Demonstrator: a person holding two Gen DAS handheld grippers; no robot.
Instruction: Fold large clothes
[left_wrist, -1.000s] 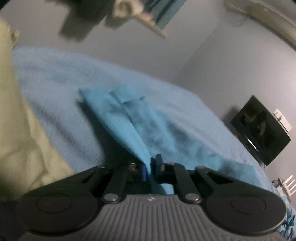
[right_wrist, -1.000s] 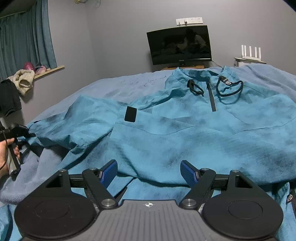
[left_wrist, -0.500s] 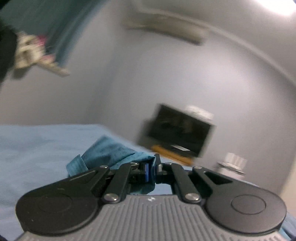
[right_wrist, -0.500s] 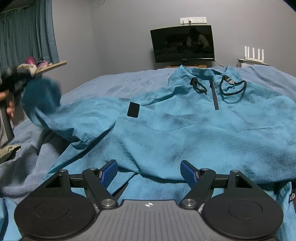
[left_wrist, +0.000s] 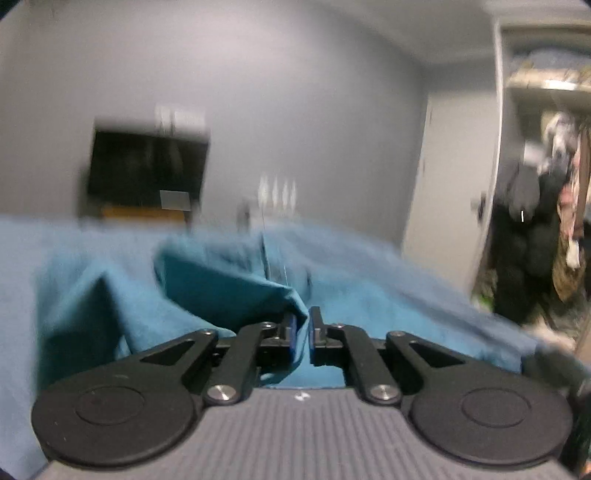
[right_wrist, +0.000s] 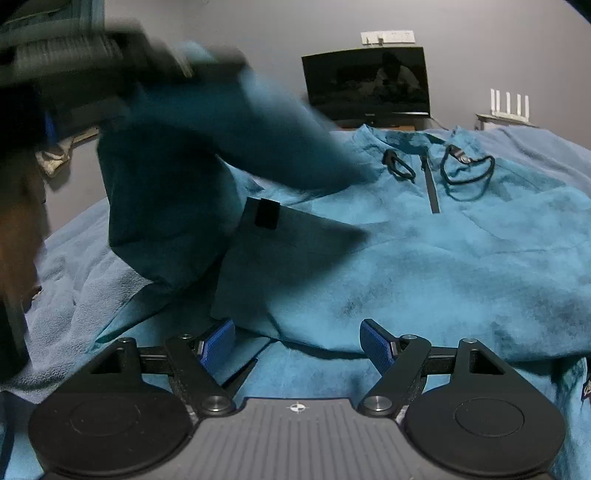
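Observation:
A teal pullover jacket (right_wrist: 424, 266) lies spread front-up on the bed, with a short zipper (right_wrist: 430, 188) and black drawstrings (right_wrist: 465, 173) at the collar. My left gripper (left_wrist: 302, 325) holds the jacket's sleeve (left_wrist: 229, 288) between its pads, and its jaws are opening a little. In the right wrist view that sleeve (right_wrist: 221, 122) hangs raised and blurred over the jacket's left side, near a black patch (right_wrist: 266, 218). My right gripper (right_wrist: 297, 339) stands open just above the jacket's hem, nothing between its fingers.
A pale blue blanket (right_wrist: 74, 280) covers the bed. A dark monitor (right_wrist: 369, 85) and a white router (right_wrist: 509, 105) stand against the far wall. An open wardrobe (left_wrist: 546, 221) with hanging clothes is at the right. A blurred arm (right_wrist: 14, 240) fills the left edge.
My left gripper has swung up and to the right, carrying the sleeve from the bed's left side over the jacket. Its pads have parted slightly. The right gripper has not moved.

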